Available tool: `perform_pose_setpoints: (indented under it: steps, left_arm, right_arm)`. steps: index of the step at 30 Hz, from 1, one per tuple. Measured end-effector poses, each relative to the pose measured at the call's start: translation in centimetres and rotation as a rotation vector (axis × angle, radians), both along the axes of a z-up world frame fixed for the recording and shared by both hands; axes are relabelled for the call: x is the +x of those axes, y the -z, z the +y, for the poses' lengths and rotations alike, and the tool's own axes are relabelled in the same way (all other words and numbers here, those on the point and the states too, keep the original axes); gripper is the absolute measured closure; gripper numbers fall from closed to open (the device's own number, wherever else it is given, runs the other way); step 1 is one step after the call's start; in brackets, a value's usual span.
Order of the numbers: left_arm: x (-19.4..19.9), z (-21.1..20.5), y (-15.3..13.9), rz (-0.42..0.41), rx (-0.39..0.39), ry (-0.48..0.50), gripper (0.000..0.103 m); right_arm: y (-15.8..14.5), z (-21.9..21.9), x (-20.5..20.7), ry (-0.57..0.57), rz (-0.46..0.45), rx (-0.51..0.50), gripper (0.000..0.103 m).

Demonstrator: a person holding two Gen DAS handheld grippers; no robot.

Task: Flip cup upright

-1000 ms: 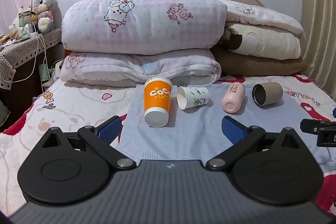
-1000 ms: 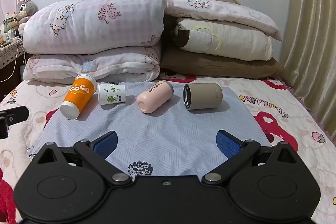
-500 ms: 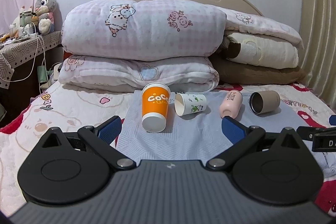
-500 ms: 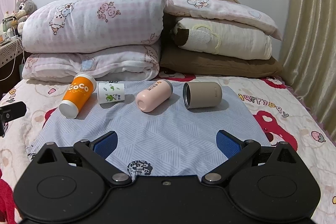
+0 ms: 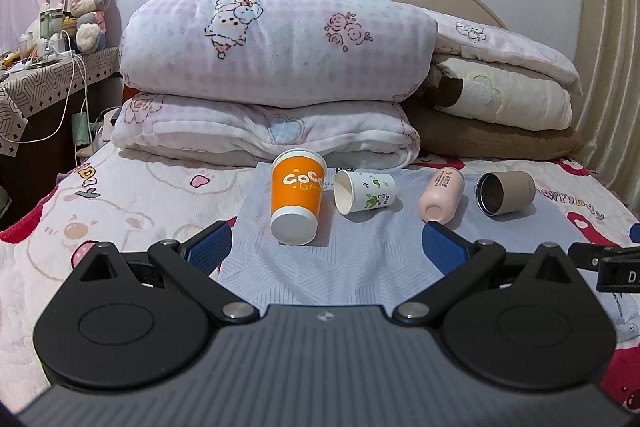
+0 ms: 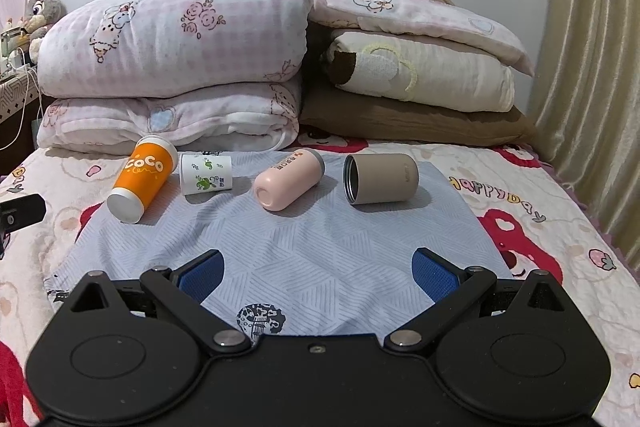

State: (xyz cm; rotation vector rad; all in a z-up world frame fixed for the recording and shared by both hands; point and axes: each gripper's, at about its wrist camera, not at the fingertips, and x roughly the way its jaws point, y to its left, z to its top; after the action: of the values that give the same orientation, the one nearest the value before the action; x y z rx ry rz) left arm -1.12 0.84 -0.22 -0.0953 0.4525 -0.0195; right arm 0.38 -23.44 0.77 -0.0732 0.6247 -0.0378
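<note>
Several cups lie on their sides in a row on a grey-blue cloth (image 6: 320, 251) on the bed. From the left: an orange "CoCo" paper cup (image 5: 296, 201) (image 6: 143, 183), a small white cup with green prints (image 5: 365, 191) (image 6: 206, 173), a pink tumbler (image 5: 441, 194) (image 6: 289, 179) and a beige tumbler (image 5: 505, 192) (image 6: 381, 178). My left gripper (image 5: 326, 247) is open and empty, just short of the orange cup. My right gripper (image 6: 318, 273) is open and empty, well short of the pink and beige tumblers.
Folded quilts and pillows (image 5: 276, 79) (image 6: 420, 75) are stacked behind the cups against the headboard. A bedside table (image 5: 36, 83) with cables and a plush rabbit stands at the left. A curtain (image 6: 592, 67) hangs at the right. Each gripper's tip shows at the edge of the other's view.
The left gripper has dropped lower and edged toward the cups, which sit lower in its view. The right gripper has barely moved. Both stay open.
</note>
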Motion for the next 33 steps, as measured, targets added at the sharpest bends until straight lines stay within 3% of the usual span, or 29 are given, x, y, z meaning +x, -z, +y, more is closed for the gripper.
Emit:
perform_pose_setpoints:
  steps: [18, 33]
  left_arm:
    - [0.03, 0.33, 0.4, 0.014, -0.001, -0.001, 0.0]
    - [0.44, -0.07, 0.19, 0.078, -0.004, -0.008, 0.0]
  right_arm:
    - [0.12, -0.01, -0.06, 0.002, 0.009, -0.002, 0.001]
    - [0.36, 0.07, 0.05, -0.004, 0.026, -0.001, 0.001]
